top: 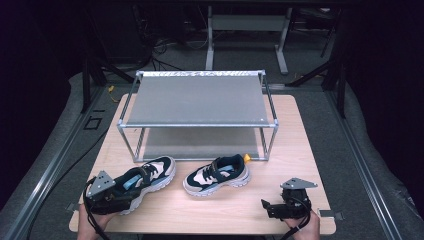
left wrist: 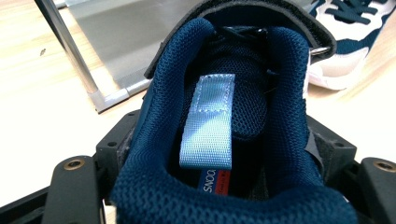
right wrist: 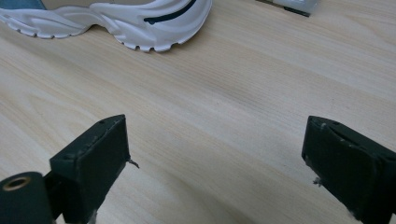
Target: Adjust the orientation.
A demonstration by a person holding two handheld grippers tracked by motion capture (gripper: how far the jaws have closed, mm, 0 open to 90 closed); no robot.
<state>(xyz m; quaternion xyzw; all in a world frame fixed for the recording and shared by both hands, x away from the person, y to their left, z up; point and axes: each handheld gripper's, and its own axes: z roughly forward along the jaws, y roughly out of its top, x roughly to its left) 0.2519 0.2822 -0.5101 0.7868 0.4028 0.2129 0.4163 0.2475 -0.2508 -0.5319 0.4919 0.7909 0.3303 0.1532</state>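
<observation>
The left gripper (top: 119, 197) has its jaws closed on the heel collar of the left sneaker (left wrist: 219, 116), whose toe points away toward the metal rack (top: 200, 100). The right gripper (right wrist: 219, 163) has jaws spread wide over bare table (right wrist: 233, 102); the right sneaker (top: 216, 175) lies beyond its fingertips, apart.

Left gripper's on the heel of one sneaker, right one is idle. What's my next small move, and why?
Probably lift the left sneaker slightly off the table: the left gripper looks closed around its heel, and the two-tier rack behind stands free. The right gripper is open, short of the right sneaker.
</observation>
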